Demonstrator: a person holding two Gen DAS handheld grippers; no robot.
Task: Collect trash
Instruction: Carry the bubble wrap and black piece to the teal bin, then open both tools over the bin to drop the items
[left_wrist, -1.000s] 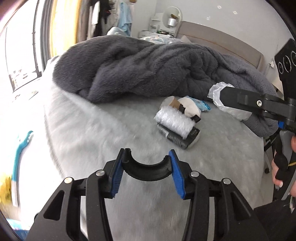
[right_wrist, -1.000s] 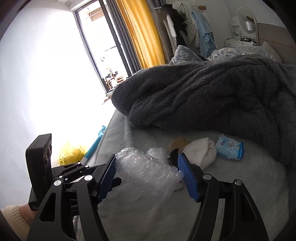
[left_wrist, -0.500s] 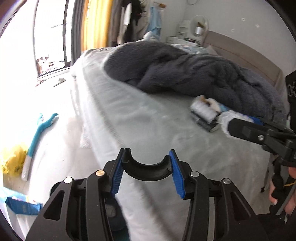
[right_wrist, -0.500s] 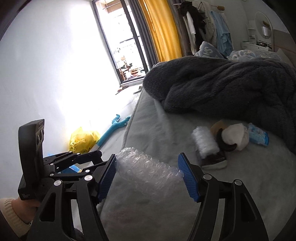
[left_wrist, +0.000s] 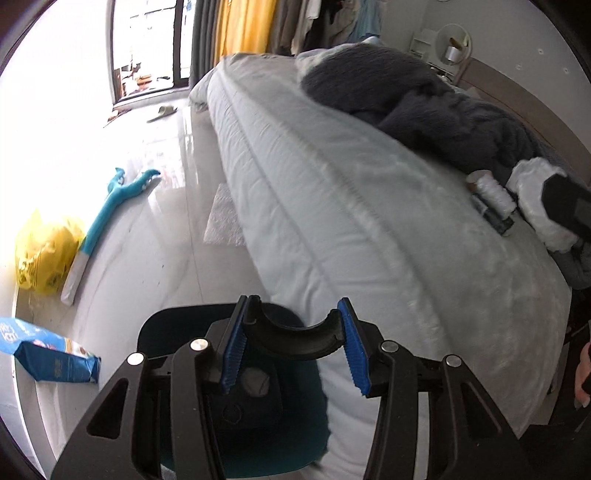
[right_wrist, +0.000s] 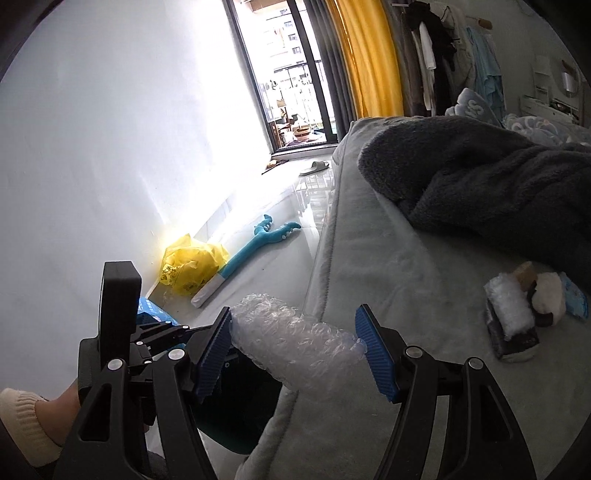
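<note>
My right gripper (right_wrist: 295, 350) is shut on a crumpled wad of clear bubble wrap (right_wrist: 295, 347) and holds it over the bed's edge, above a dark teal bin (right_wrist: 236, 417) on the floor. My left gripper (left_wrist: 291, 350) is open and empty, held above the same bin (left_wrist: 236, 417) beside the mattress. More trash lies on the bed: a bubble wrap roll on a dark box (right_wrist: 511, 317), a white wad (right_wrist: 550, 295) and a blue packet (right_wrist: 576, 302). The roll also shows in the left wrist view (left_wrist: 491, 195).
A grey blanket (right_wrist: 480, 177) is heaped on the light grey bed (left_wrist: 332, 184). On the tiled floor lie a yellow plastic bag (left_wrist: 44, 254), a teal long-handled toy (left_wrist: 110, 206), a blue package (left_wrist: 48, 358) and a slipper (right_wrist: 314, 168).
Both grippers have swung left, away from the trash pile toward the bed's edge and the floor. The bin has come into view under them. The bubble wrap stays in my right gripper.
</note>
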